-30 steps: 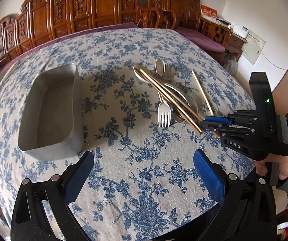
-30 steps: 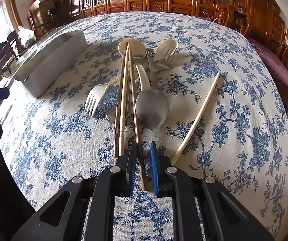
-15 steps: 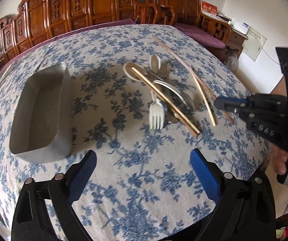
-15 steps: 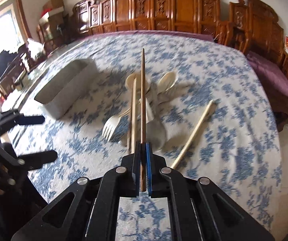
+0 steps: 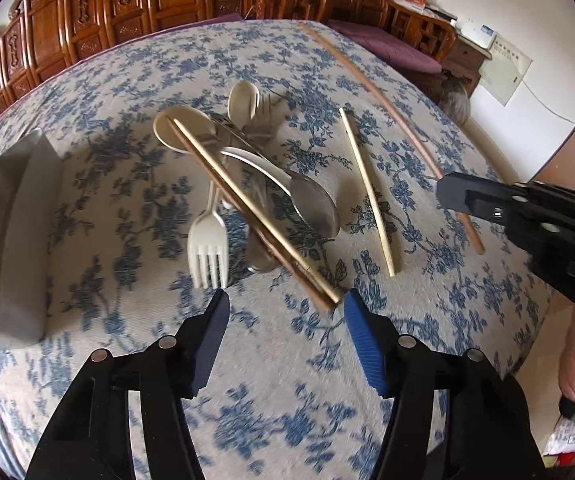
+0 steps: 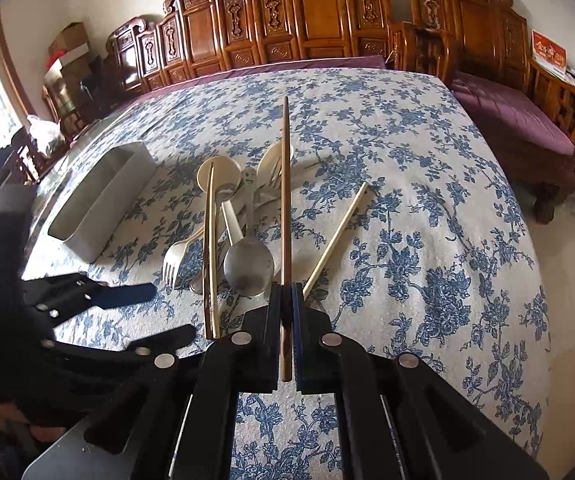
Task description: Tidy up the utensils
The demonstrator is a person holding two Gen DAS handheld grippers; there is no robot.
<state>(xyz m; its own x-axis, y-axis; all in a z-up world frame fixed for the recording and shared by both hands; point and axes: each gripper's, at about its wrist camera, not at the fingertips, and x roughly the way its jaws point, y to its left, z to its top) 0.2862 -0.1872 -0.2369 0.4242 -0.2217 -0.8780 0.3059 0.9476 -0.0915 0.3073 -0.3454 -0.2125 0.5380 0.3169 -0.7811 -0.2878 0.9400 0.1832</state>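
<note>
Right gripper [image 6: 286, 300] clamped on a brown chopstick [image 6: 285, 184], fingers pressed together around its near end. Chopstick lifted off the table and pointing straight ahead from the fingertips, over the utensil pile. Seen from the left wrist view as a long brown stick [image 5: 371, 88] slanting away from the right gripper [image 5: 453, 196], with a short stub sticking out behind the fingers.

Left gripper [image 5: 285, 312] released, fingers spread wide with nothing between them, hovering low over the blue floral tablecloth [image 5: 127, 184]. Just ahead of the left fingertip, the tines of a cream plastic fork [image 5: 208, 246]. Just ahead of the right fingertip, the near ends of a pair of chopsticks [image 5: 255, 216] lying side by side across the pile.

Beyond the fork, a heap of utensils: a metal spoon [image 5: 313, 204] with its bowl toward the fingers, two cream spoons [image 5: 183, 130] farther back, other pieces beneath and hard to tell apart. To the right of the pile, a single pale chopstick [image 5: 367, 190] lying alone on the cloth.

Far to the left of the left fingers, a rectangular metal tray [image 5: 19, 208]; nothing visible inside it. From the right wrist view, the same tray [image 6: 103, 200] ahead and left, the left gripper [image 6: 155, 312] low at the left, spread apart. Carved wooden furniture [image 6: 311, 16] along the wall behind the table.
</note>
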